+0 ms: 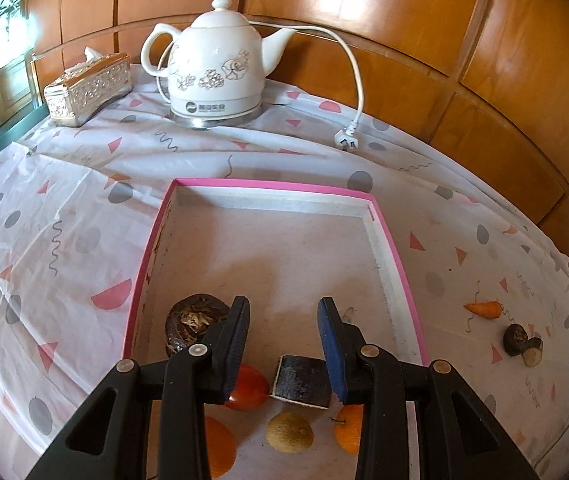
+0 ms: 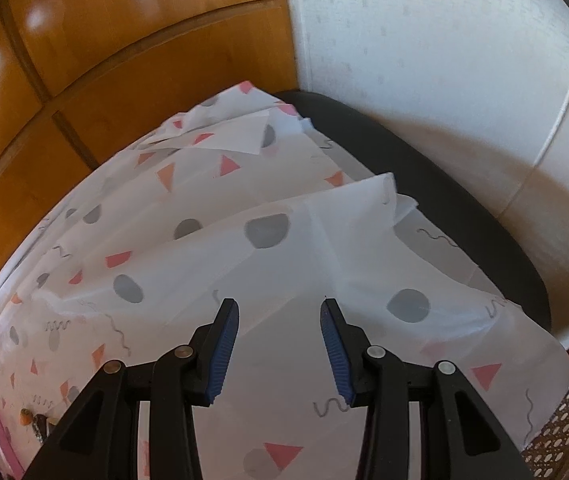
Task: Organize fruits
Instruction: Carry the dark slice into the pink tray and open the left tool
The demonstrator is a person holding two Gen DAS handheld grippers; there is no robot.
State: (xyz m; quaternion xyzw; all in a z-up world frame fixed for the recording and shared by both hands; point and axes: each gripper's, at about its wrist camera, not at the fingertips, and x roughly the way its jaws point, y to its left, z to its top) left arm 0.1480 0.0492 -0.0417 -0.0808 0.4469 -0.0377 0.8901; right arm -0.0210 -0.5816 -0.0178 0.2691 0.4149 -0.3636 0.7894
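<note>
Two round oranges, rectangular pink-rimmed tray

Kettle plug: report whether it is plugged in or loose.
Loose. The kettle's white plug lies on the tablecloth with its cord trailing back; no socket is around it.

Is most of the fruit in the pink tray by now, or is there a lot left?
Several pieces already lie in the pink tray: oranges, a red fruit, a yellowish fruit and a dark round one. The left gripper and right gripper hold nothing. A small carrot and dark pieces remain on the tablecloth.
</note>
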